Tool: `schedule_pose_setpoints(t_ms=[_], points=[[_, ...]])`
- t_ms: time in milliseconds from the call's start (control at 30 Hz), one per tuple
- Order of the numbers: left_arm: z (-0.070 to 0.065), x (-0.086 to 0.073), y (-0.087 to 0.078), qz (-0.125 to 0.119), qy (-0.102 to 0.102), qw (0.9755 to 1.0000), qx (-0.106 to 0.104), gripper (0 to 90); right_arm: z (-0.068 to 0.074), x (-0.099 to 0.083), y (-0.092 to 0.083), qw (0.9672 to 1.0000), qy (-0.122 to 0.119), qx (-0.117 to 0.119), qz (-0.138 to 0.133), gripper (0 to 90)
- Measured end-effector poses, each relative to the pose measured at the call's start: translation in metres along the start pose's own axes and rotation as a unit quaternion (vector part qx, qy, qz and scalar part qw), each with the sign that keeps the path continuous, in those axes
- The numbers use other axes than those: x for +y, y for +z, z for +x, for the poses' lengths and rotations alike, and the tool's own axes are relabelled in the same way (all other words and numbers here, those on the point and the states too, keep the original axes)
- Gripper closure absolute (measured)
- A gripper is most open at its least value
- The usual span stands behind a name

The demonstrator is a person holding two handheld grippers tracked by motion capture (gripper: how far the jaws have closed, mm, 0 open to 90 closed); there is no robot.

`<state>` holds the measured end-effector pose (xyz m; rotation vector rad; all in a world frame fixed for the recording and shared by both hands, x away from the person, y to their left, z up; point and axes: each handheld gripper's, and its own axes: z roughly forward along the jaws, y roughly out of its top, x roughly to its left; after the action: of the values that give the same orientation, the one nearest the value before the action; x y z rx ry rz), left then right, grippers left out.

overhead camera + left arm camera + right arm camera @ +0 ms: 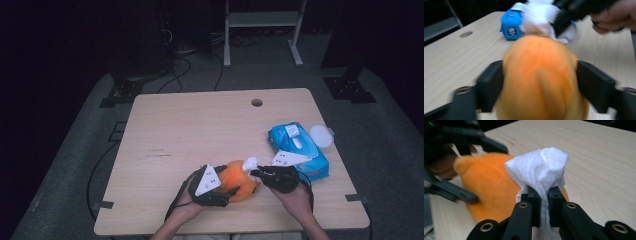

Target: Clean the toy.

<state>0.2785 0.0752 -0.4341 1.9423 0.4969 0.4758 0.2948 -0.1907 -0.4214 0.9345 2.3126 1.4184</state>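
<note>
An orange plush toy (241, 184) lies near the table's front edge, and shows large and blurred in the left gripper view (541, 75). My left gripper (231, 181) has its jaws wide, one on each side of the toy, flanking it without a clear squeeze (540, 82). My right gripper (544, 195) is shut on a bunched white wipe (539, 167). It holds the wipe against the toy's top on the right (249, 163). In the right gripper view the toy (489, 182) sits behind the wipe, with the left gripper (486, 173) around it.
A blue pack of wipes (297, 150) lies to the right of the hands, with a round white lid (321, 135) beside it. The light wooden table (200, 125) has a cable hole (256, 102) near its far edge. Dark floor and stands surround it.
</note>
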Motion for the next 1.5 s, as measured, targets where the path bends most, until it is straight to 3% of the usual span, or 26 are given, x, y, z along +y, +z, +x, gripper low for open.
schedule_pose_setpoints(t_ms=[33,67,100,133,167,267,367,433,533,667,733,833,900,1000,1067,1133,1233,1267,1400,1467,1500], points=[[0.002,-0.001,0.0,0.001,-0.015,0.9999,0.006,11.2,-0.002,0.0,-0.002,1.0,0.002,-0.006,0.001,82.9],[0.007,-0.002,0.001,0.008,-0.044,0.999,0.006,10.3,-0.002,0.0,-0.003,1.0,0.003,-0.008,0.002,82.9],[0.011,-0.004,0.002,0.013,-0.063,0.9979,-0.005,10.8,-0.001,0.001,-0.004,0.9999,0.0,-0.011,0.002,83.0],[0.012,-0.006,0.003,0.009,-0.067,0.9975,-0.022,16.0,0.0,0.002,-0.004,0.9999,-0.004,-0.011,0.003,83.0],[0.012,-0.008,0.003,0.004,-0.06,0.9978,-0.028,26.2,0.001,0.003,-0.003,0.9999,-0.006,-0.011,0.003,83.0],[0.009,-0.004,0.001,0.001,-0.014,0.9997,-0.018,38.3,0.01,0.01,-0.002,0.9998,-0.014,-0.008,-0.008,82.9],[-0.002,0.0,0.004,-0.006,0.04,0.999,-0.017,40.6,0.028,0.022,-0.005,0.9989,-0.033,0.019,-0.029,82.9],[-0.012,0.004,0.005,-0.001,0.079,0.9968,-0.014,41.1,0.043,0.03,-0.004,0.9971,-0.057,0.036,-0.035,83.0],[-0.017,0.004,0.003,0.008,0.102,0.9947,-0.01,41.3,0.051,0.034,-0.002,0.9959,-0.082,0.026,-0.027,83.0],[-0.011,-0.002,0.0,0.005,0.08,0.9966,-0.018,41.5,0.022,0.02,-0.007,0.9985,-0.051,-0.021,-0.007,83.0],[-0.007,-0.003,0.0,0.005,0.065,0.9975,-0.027,39.3,0.007,0.01,-0.009,0.9996,-0.017,-0.022,0.003,83.0],[-0.004,0.003,0.001,0.0,0.021,0.9991,-0.036,22.5,0.01,0.009,-0.006,0.9993,-0.026,-0.026,0.003,82.9],[-0.003,0.006,0.0,-0.01,0.007,0.9992,-0.038,18.4,0.018,0.012,-0.002,0.9994,-0.032,-0.009,-0.005,83.0],[-0.004,0.003,-0.001,0.003,0.025,0.9992,-0.03,25.8,0.028,0.016,0.001,0.9989,-0.045,0.004,-0.01,83.0],[-0.002,0.001,-0.003,0.007,0.025,0.9994,-0.024,35.7,0.024,0.014,0.0,0.9993,-0.035,0.008,-0.011,83.0],[0.0,-0.001,-0.004,0.008,0.028,0.9994,-0.017,41.4,0.015,0.008,0.0,0.9998,-0.018,-0.009,-0.003,83.0],[0.007,-0.003,-0.001,-0.001,0.011,0.9998,-0.017,43.4,-0.002,-0.001,-0.001,0.9994,0.033,-0.005,0.006,83.0],[0.009,-0.003,0.001,-0.008,0.011,0.9998,-0.015,44.2,-0.004,-0.001,0.0,0.9992,0.039,-0.003,0.004,83.0],[0.011,0.005,0.007,-0.041,0.032,0.9986,0.008,47.7,-0.003,0.006,0.003,0.9994,0.031,-0.012,-0.006,82.9],[0.009,0.006,0.01,-0.039,0.057,0.9973,0.026,45.6,-0.003,0.007,0.002,0.9992,0.035,-0.003,-0.02,83.0],[0.008,0.005,0.012,-0.035,0.053,0.9977,0.024,41.6,-0.001,0.006,0.003,0.9993,0.032,-0.003,-0.019,83.0]])
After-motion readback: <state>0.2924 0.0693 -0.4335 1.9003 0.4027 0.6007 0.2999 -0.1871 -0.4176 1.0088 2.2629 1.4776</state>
